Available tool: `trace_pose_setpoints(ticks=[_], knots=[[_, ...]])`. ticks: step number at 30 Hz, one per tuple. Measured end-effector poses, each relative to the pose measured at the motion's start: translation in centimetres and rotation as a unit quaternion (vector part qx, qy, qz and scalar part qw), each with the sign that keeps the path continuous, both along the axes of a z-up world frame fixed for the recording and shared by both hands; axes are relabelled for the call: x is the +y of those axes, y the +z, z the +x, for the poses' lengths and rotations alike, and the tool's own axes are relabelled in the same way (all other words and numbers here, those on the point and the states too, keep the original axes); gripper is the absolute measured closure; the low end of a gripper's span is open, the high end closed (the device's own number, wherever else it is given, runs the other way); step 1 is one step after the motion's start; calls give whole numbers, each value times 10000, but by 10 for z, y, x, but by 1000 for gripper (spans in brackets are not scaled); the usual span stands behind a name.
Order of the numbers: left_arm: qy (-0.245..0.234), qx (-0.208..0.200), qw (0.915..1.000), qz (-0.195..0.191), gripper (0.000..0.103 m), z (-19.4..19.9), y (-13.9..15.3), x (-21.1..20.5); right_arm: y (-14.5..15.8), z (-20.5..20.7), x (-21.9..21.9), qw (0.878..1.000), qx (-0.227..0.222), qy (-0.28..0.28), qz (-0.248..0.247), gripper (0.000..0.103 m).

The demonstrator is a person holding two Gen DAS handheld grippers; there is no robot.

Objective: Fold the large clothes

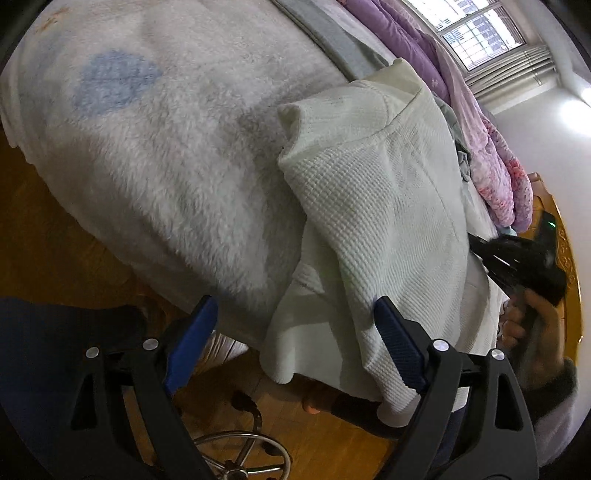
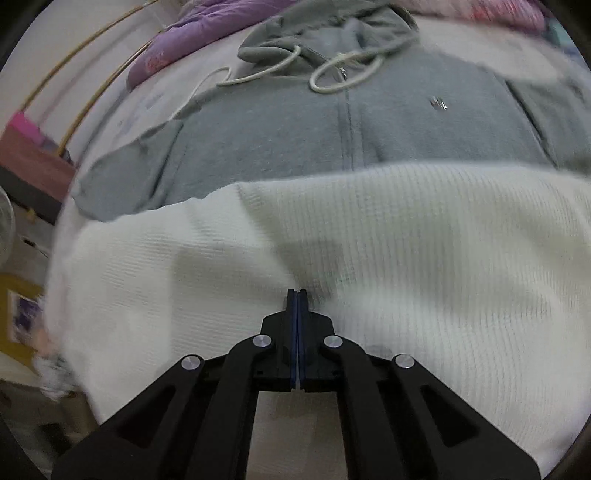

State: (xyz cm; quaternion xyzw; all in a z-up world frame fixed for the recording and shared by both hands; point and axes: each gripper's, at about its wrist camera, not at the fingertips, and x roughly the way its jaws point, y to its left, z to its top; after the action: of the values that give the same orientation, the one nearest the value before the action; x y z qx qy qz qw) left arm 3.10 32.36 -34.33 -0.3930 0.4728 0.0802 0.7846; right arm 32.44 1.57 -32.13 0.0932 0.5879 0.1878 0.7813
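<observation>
Hanging off the bed's near edge, the white top drapes over the blanket and down toward the wood floor. Waffle knit, cream-white, one seam visible high on it.

Left gripper — jaws spread wide, blue pads showing. Cloth falls across the right-hand pad; nothing is pinched between the two.

Right gripper — jaws pressed together, tips sitting at the top's fabric. Whether a fold is caught between them, cannot tell; the picture is blurred there.

Beyond the white top lies a grey hoodie, flat on the bed, zip up the middle, pale drawcords looped near the hood. The top's far edge overlaps the hoodie's lower part.

Purple quilt bunched along the far side under a window. Chair base on the floor below the left gripper.
</observation>
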Motion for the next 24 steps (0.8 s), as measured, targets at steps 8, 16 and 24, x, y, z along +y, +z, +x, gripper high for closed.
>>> trace_pose_setpoints(ticks=[8, 16, 24], knots=[[47, -61, 9989, -464, 16, 8, -15, -5, -9, -70, -12, 9994, -269, 186, -103, 103], [198, -67, 9975, -672, 16, 9, -23, -2, 2, -88, -11, 9983, -538, 176, -154, 103], [142, -40, 9971, -743, 24, 16, -19, -12, -28, -107, -28, 9989, -363, 202, 212, 103]])
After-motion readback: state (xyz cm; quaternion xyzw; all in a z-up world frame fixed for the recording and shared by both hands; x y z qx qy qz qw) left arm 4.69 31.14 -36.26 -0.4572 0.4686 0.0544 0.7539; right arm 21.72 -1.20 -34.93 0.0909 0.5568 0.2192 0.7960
